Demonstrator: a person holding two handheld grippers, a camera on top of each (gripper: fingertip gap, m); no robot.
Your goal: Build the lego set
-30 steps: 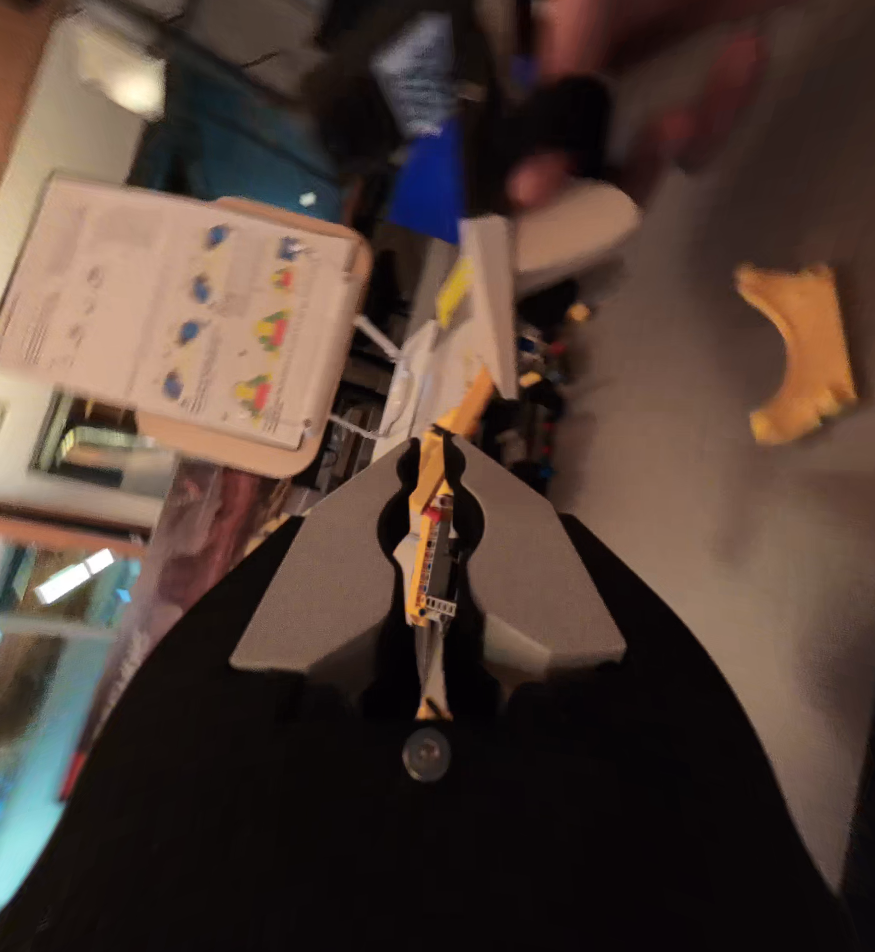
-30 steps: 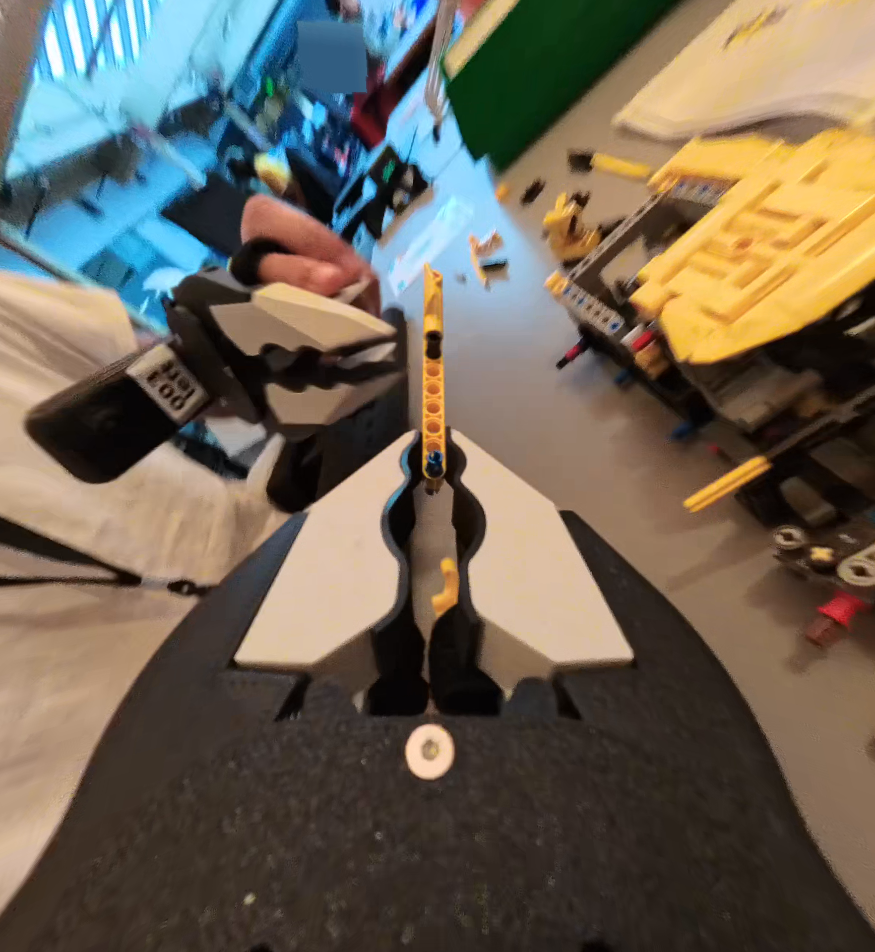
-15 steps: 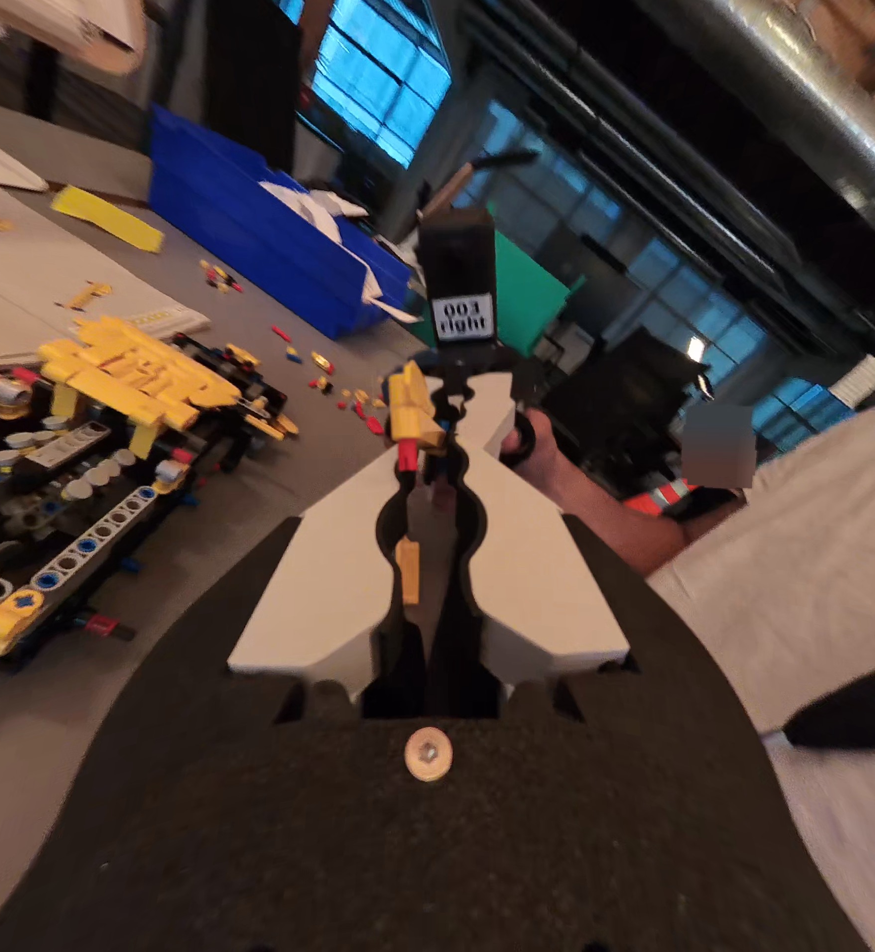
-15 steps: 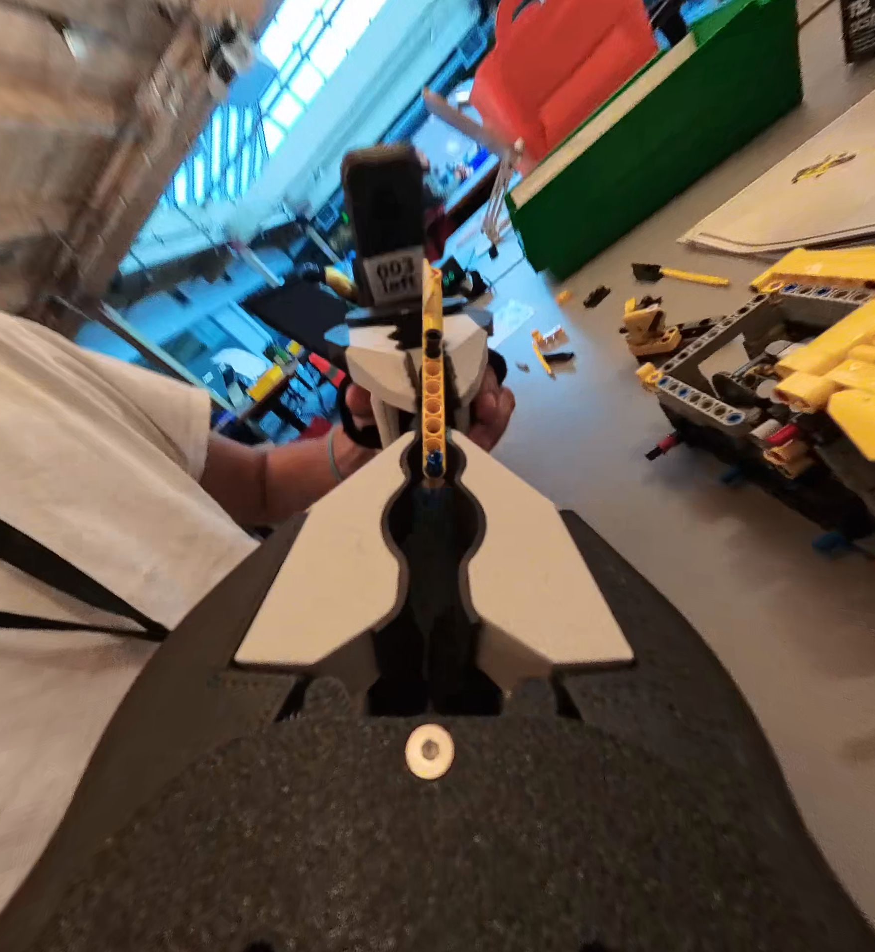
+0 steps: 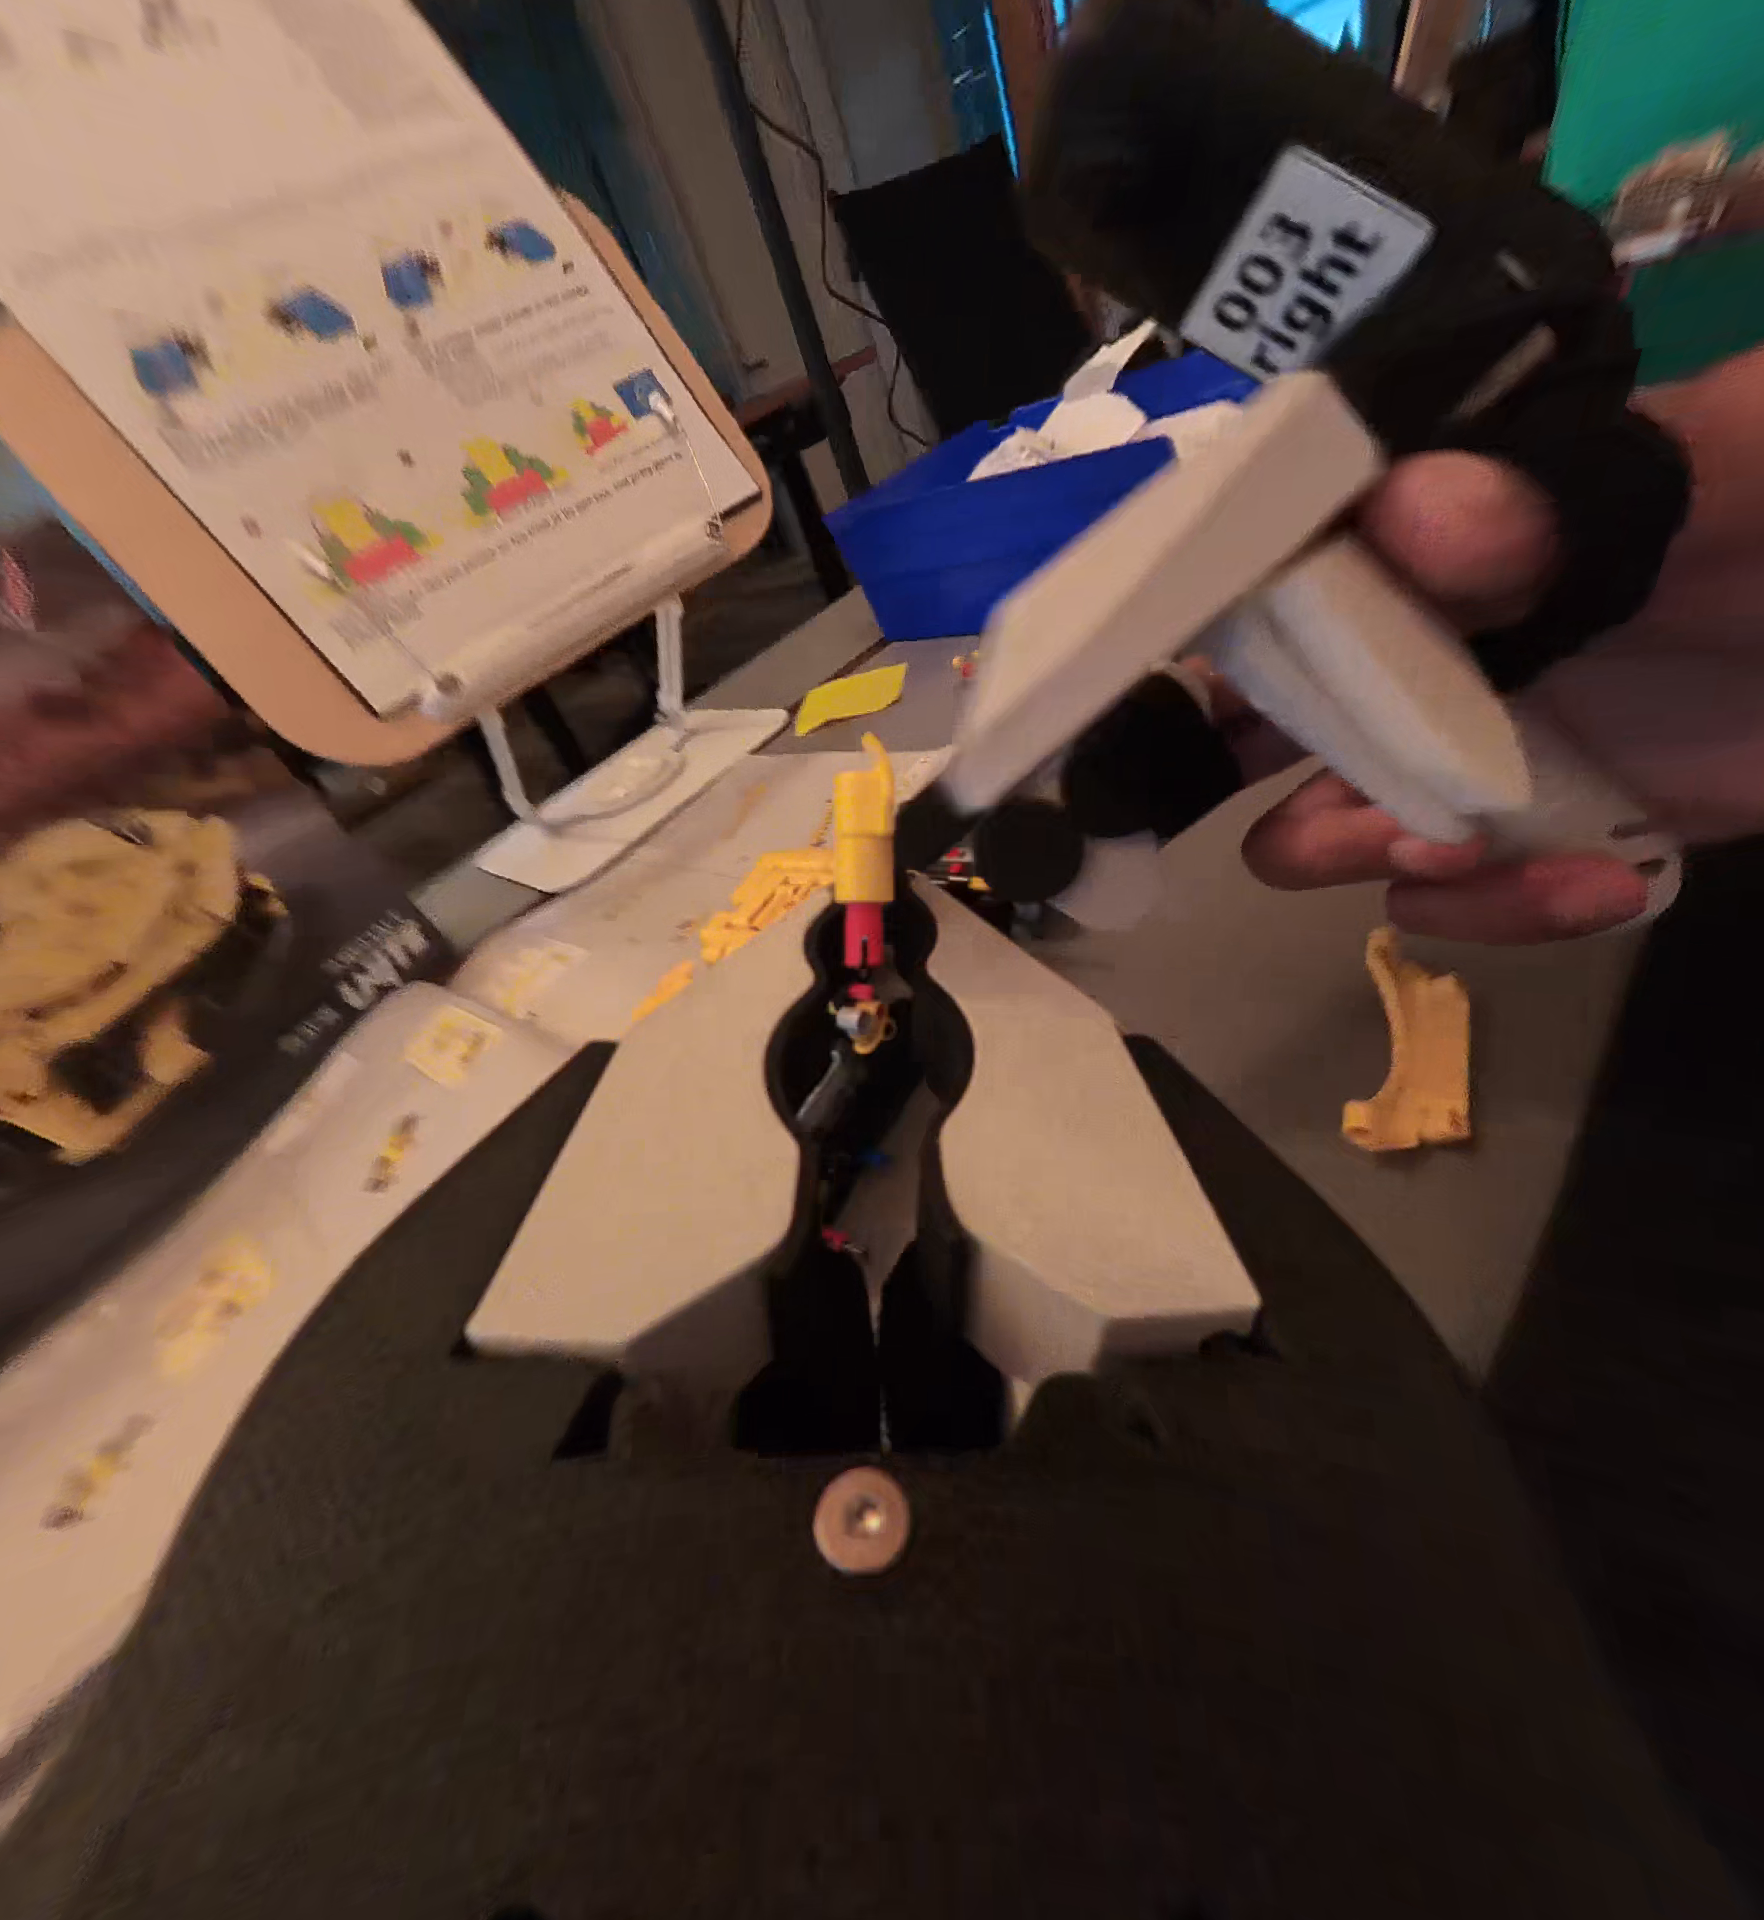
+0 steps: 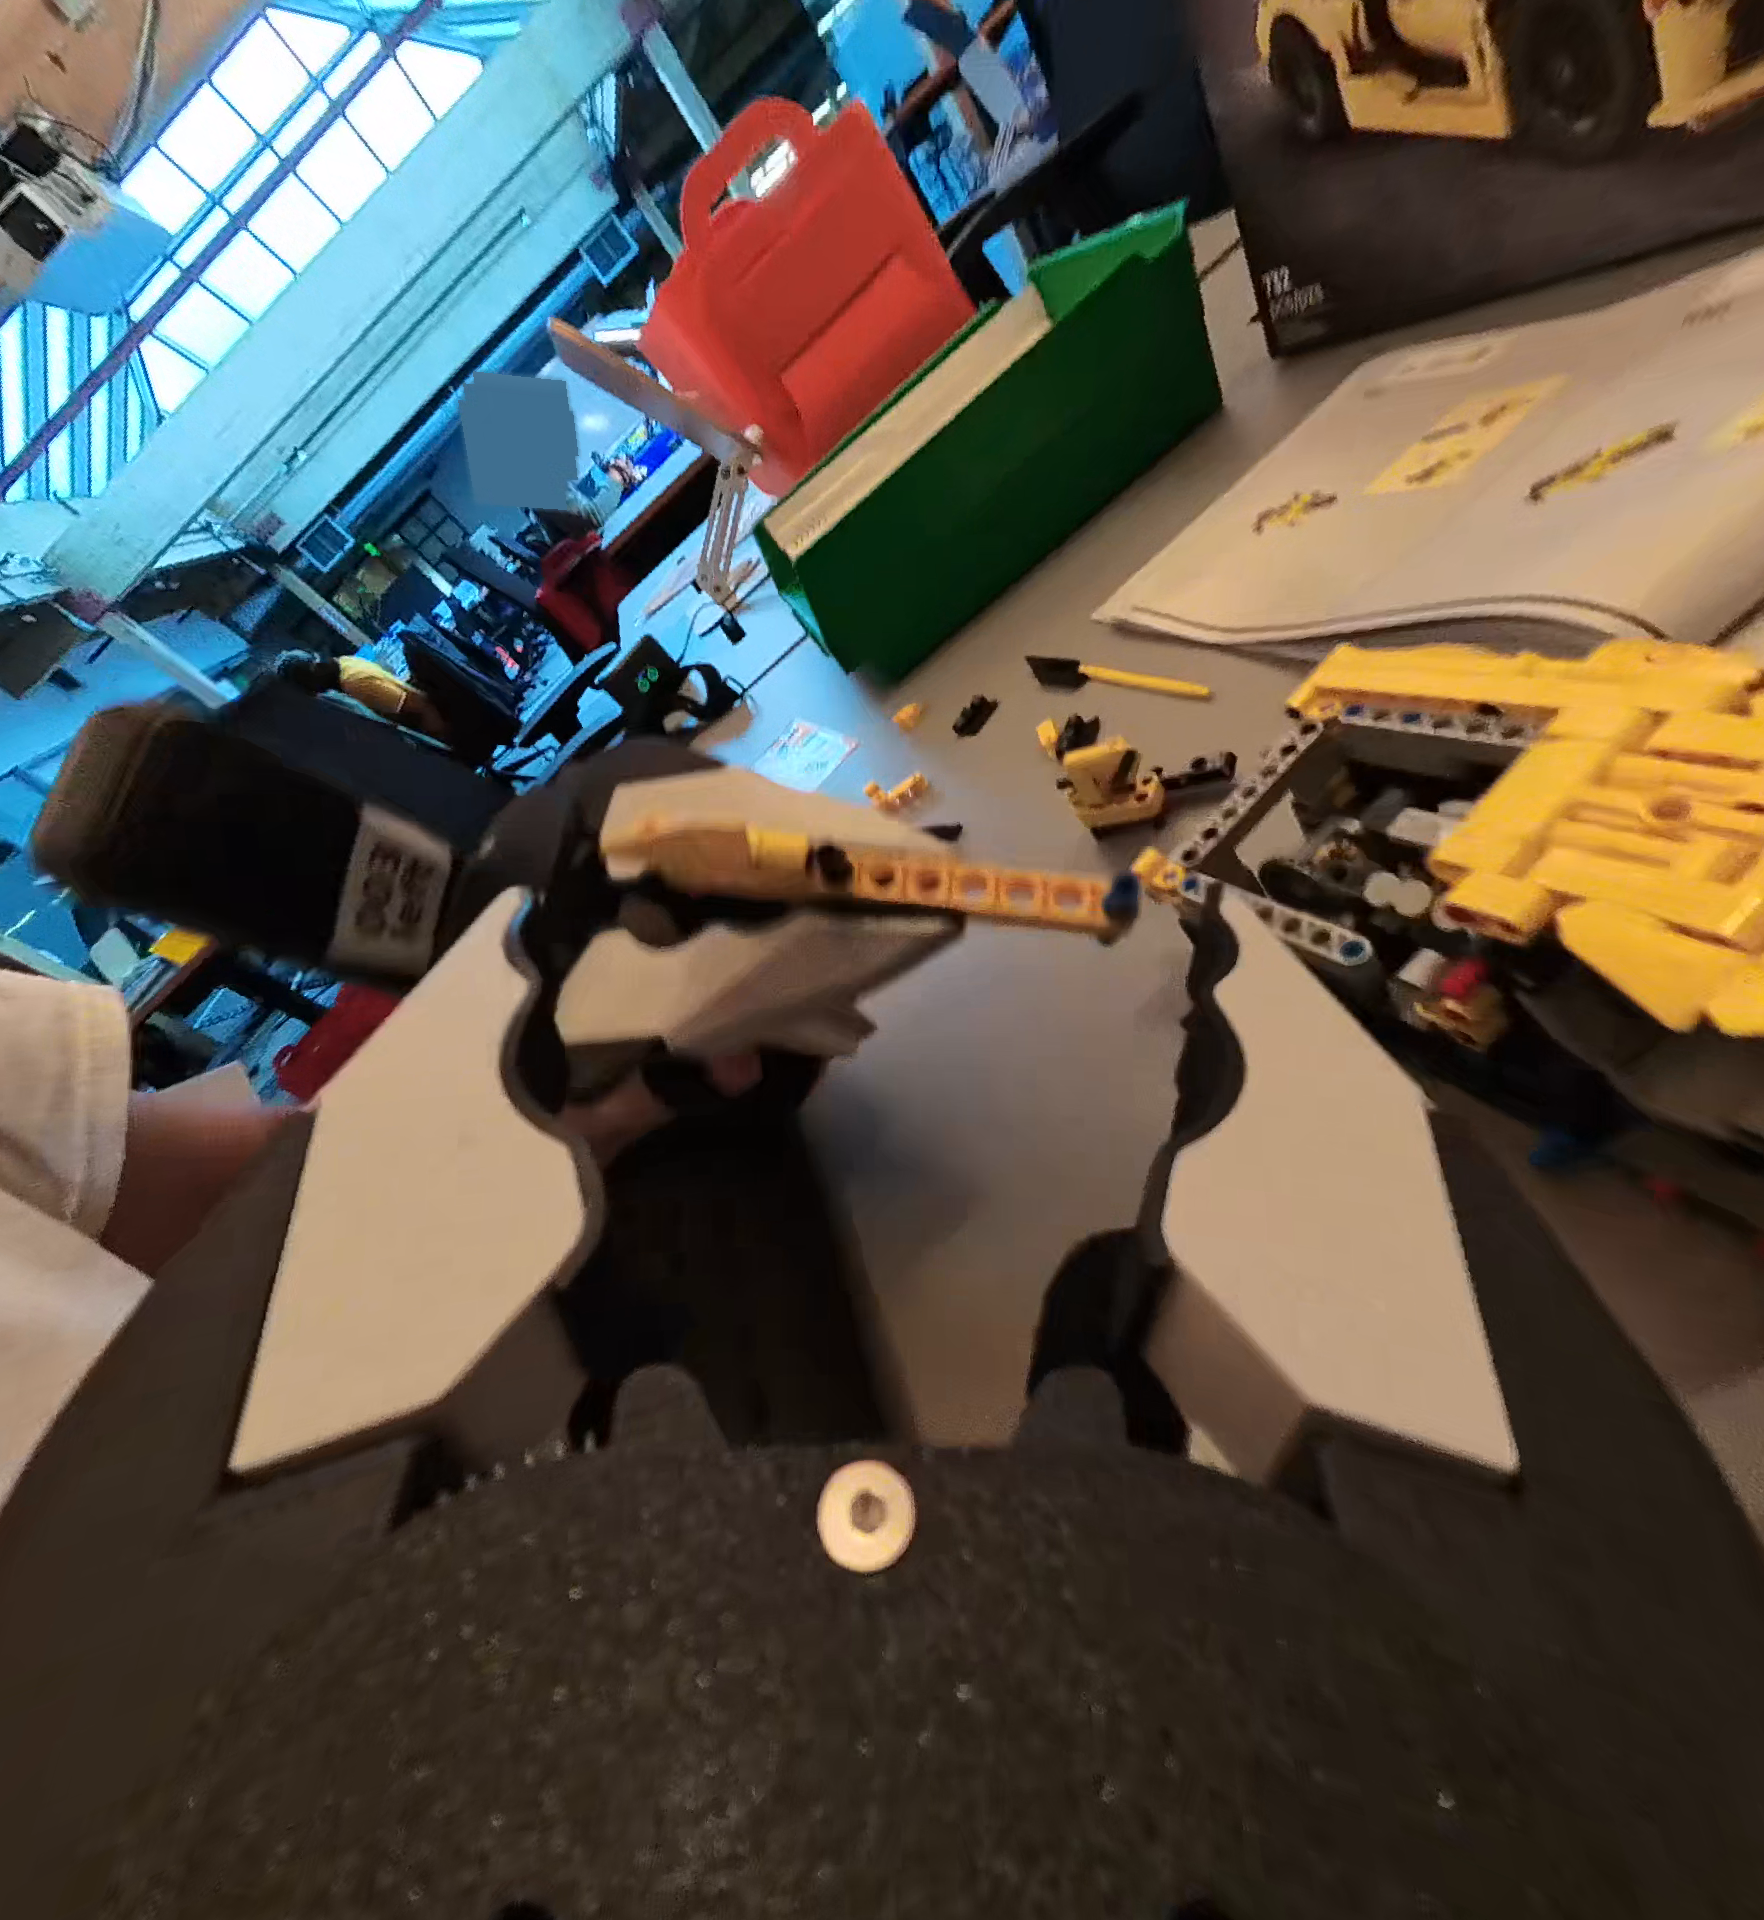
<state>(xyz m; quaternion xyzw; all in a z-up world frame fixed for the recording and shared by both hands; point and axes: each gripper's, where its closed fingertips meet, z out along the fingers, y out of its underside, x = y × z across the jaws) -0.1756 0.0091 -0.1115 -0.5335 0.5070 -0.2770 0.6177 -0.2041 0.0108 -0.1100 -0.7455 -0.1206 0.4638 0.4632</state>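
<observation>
My left gripper (image 5: 865, 906) is shut on a yellow lego beam assembly (image 5: 862, 831); a yellow end and a red pin stick out past its fingertips. In the right wrist view the left gripper (image 6: 753, 914) holds that long yellow holed beam (image 6: 971, 888) level above the table, with a blue pin at its free end. My right gripper (image 6: 862, 935) is wide open and empty, with its fingers on either side of the beam and not touching it. It also shows in the left wrist view (image 5: 1169, 603), held by a hand. The partly built yellow and black car model (image 6: 1584, 810) stands to the right.
An open instruction booklet (image 6: 1480, 499), a green bin (image 6: 992, 457), a red bag (image 6: 805, 301) and the set's box (image 6: 1480, 156) lie beyond the model. Loose pieces (image 6: 1106, 779) lie on the grey table. A yellow arch piece (image 5: 1408, 1049), a blue bin (image 5: 992, 520) and an instruction stand (image 5: 338, 364) also show. Both grippers' tips are close together, under 4 cm apart. The yellow arch piece (image 5: 1408, 1049) is about 15 cm from both grippers' fingertips.
My right gripper was shut on the near end of the yellow beam; it has opened wide and let go. The beam stays in my left gripper, which has swung round.
</observation>
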